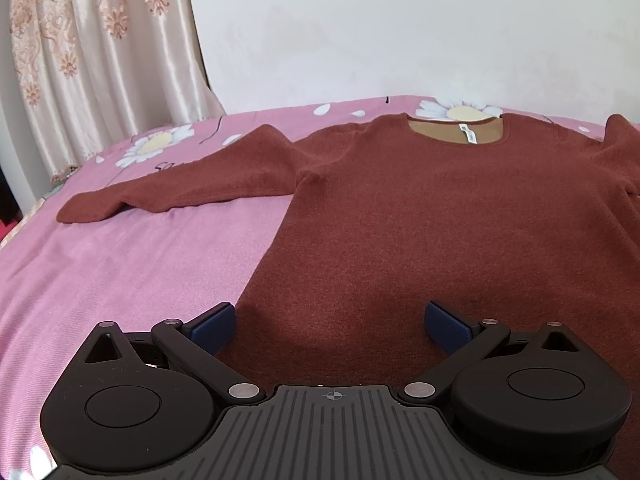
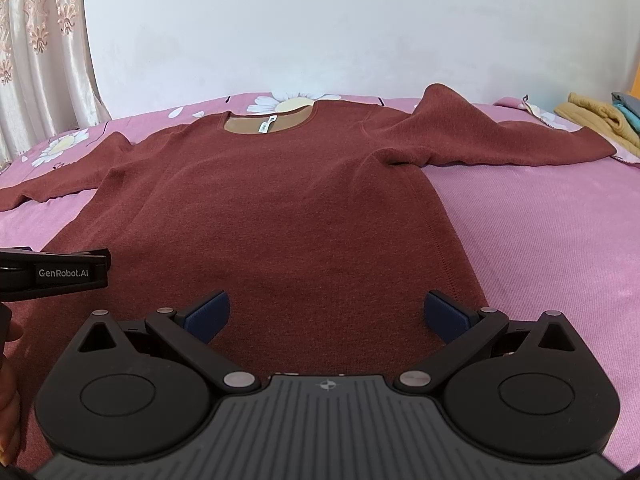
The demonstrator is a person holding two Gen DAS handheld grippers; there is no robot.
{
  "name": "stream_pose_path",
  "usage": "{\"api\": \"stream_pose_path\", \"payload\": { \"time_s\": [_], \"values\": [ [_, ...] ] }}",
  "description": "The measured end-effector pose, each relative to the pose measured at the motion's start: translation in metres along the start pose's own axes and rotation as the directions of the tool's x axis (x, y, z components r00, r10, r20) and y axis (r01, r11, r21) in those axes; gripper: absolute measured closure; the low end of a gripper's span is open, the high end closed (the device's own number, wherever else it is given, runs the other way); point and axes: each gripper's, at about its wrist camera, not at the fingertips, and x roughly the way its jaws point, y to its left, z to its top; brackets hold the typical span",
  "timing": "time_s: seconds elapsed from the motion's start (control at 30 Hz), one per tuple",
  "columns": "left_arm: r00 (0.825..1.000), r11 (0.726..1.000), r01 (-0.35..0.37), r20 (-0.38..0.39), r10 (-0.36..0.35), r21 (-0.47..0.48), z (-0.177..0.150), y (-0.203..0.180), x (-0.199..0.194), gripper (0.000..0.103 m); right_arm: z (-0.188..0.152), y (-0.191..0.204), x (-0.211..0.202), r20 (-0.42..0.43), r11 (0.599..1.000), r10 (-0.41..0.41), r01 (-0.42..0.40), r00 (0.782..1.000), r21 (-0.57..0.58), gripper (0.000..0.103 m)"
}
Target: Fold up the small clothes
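A rust-red long-sleeved sweater (image 1: 420, 208) lies flat and face up on a pink bedsheet (image 1: 120, 260), collar at the far side, both sleeves spread out. It also shows in the right wrist view (image 2: 288, 200). My left gripper (image 1: 330, 322) is open and empty over the sweater's lower left part, near its left edge. My right gripper (image 2: 326, 312) is open and empty over the lower right part, near the right side seam. The left gripper's body (image 2: 56, 272) shows at the left edge of the right wrist view.
The sheet (image 2: 540, 240) has white daisy prints near the collar. A pile of folded yellow and teal clothes (image 2: 600, 118) lies at the far right. A patterned curtain (image 1: 92, 60) hangs at the far left, and a white wall (image 1: 400, 32) stands behind the bed.
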Motion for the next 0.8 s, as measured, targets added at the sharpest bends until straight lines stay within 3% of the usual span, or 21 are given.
{"api": "stream_pose_path", "payload": {
  "time_s": [0.8],
  "values": [
    [1.000,1.000,-0.003,0.000,0.003,-0.002,-0.0001,0.0002,-0.0002,0.000,-0.0011,-0.0025,0.0006,-0.004,1.000,0.006,-0.006,1.000,0.018,0.000]
  ]
}}
